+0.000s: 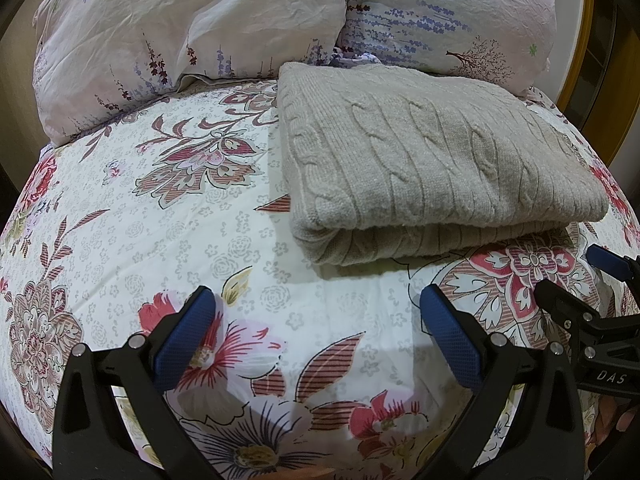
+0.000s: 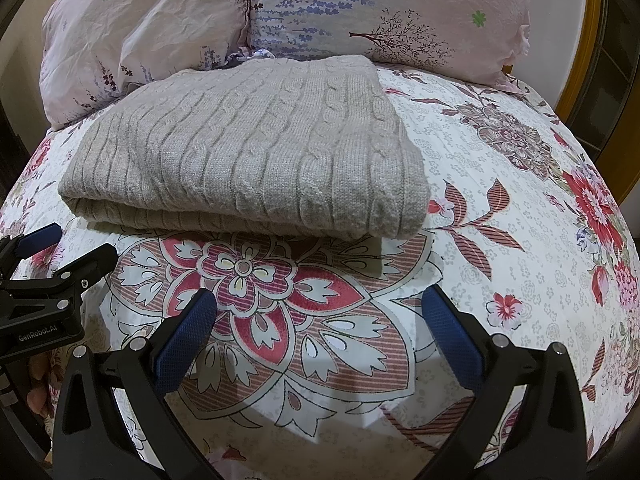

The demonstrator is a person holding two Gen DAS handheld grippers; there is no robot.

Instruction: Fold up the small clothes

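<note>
Left tongs (image 1: 316,312): nearest item in the left wrist view. Black arms, blue textured pads, spread wide apart, nothing between them. They hang over the floral bedsheet (image 1: 132,208), short of the sweater's near edge.

Right tongs (image 2: 320,312): same build, likewise spread wide with nothing gripped, poised above a large red-and-white flower motif printed on the sheet. Each tool also shows at the edge of the other's view (right tongs at the far right of the left wrist view, left tongs at the far left of the right wrist view), so the two sit side by side, near one another but apart.

Bedsheet: white ground, red, pink and maroon flowers, covering the bed and carrying everything listed here.

Sweater (image 1: 432,168): beige-grey cable knit, folded into a thick rectangular bundle, lying flat on the sheet just beyond both tongs. The rounded fold edge faces the cameras, with layers visible beneath it. In the left wrist view it lies ahead and to the right; in the right wrist view (image 2: 248,148) ahead and to the left. Neither pair of tongs touches it.

Pillows: two, at the head of the bed behind the sweater. One pale pink (image 1: 172,28), one with lavender-blue sprigs and a small tree print (image 1: 452,12). The sweater's far edge reaches up to them.
</note>
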